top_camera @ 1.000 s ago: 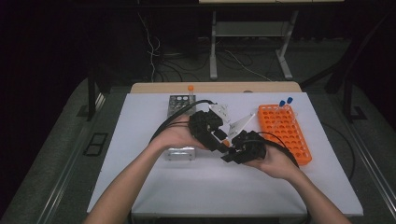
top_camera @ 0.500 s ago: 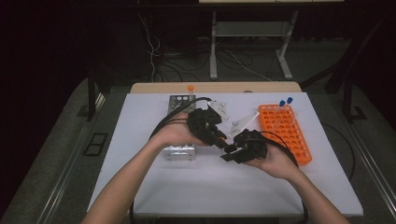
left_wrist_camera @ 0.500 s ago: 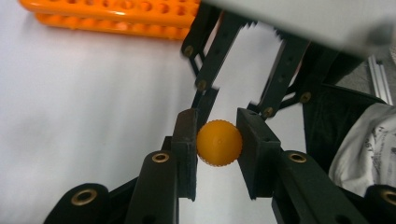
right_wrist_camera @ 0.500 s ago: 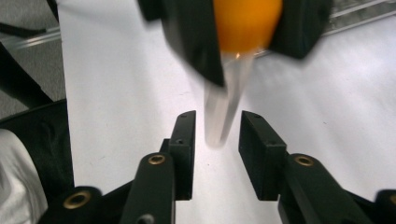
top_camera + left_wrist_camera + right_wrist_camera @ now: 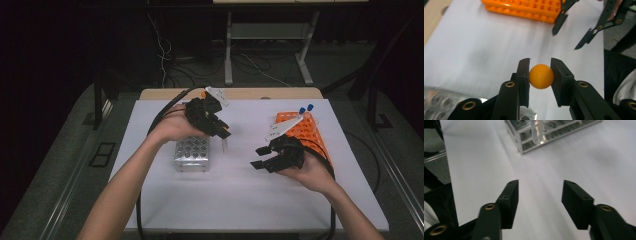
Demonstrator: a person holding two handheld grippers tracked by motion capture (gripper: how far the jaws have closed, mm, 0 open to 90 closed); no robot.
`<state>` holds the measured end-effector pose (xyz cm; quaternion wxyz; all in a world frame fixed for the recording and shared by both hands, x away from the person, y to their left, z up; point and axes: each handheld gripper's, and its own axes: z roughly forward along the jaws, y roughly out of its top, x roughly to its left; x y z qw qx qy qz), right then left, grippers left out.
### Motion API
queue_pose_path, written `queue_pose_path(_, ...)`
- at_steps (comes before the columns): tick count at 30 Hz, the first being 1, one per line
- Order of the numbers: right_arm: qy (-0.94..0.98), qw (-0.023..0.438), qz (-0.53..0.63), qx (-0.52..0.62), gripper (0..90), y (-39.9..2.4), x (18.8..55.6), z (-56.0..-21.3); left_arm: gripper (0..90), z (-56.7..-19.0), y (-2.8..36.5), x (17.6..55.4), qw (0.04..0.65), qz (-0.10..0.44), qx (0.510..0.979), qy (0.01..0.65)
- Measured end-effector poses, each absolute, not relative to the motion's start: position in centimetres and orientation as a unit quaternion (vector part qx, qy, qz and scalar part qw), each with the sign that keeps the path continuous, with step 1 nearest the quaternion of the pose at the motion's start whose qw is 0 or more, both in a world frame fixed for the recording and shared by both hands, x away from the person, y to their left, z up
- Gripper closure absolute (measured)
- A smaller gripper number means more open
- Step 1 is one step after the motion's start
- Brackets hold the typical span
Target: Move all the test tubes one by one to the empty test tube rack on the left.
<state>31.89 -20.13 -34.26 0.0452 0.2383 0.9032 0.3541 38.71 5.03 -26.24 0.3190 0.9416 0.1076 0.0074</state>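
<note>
My left gripper is shut on the orange cap of a clear tube; its jaws have just closed on it. The tube hangs from them just right of the metal rack and stands in front of that rack in the right gripper view, as a clear tube. My right gripper hovers over the white table beside the orange rack. Its jaws have just been opening and nothing is between them. It also appears at the top right of the left gripper view, as the right gripper.
The orange rack holds two blue-capped tubes at its far end. The metal rack has several empty holes. A wooden strip runs along the table's far edge. Cables trail from both grippers.
The two grippers, close together over the tube before, have drawn apart. The right one let go and moved right and nearer; the left one carries the tube left and up.
</note>
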Motion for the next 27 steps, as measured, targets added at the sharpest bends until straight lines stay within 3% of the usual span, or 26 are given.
queue_pose_path(13, 0.877, 0.069, 0.381, 0.284, 9.9, -24.2, 31.0, -33.2, 68.6, -24.4, 7.6, 42.0, 0.319, 0.041, 0.933, 0.159)
queue_pose_path(16, 0.871, 0.068, 0.385, 0.296, 6.9, -25.1, 30.9, -33.0, 68.6, -23.9, 7.8, 42.7, 0.318, 0.048, 0.932, 0.17)
queue_pose_path(17, 0.87, 0.07, 0.383, 0.302, 0.0, -25.2, 30.8, -33.0, 68.6, -23.8, 7.9, 43.0, 0.319, 0.05, 0.93, 0.173)
queue_pose_path(27, 0.868, 0.073, 0.375, 0.318, 0.2, -27.1, 30.2, -33.3, 68.6, -23.0, 8.4, 46.1, 0.305, 0.064, 0.927, 0.209)
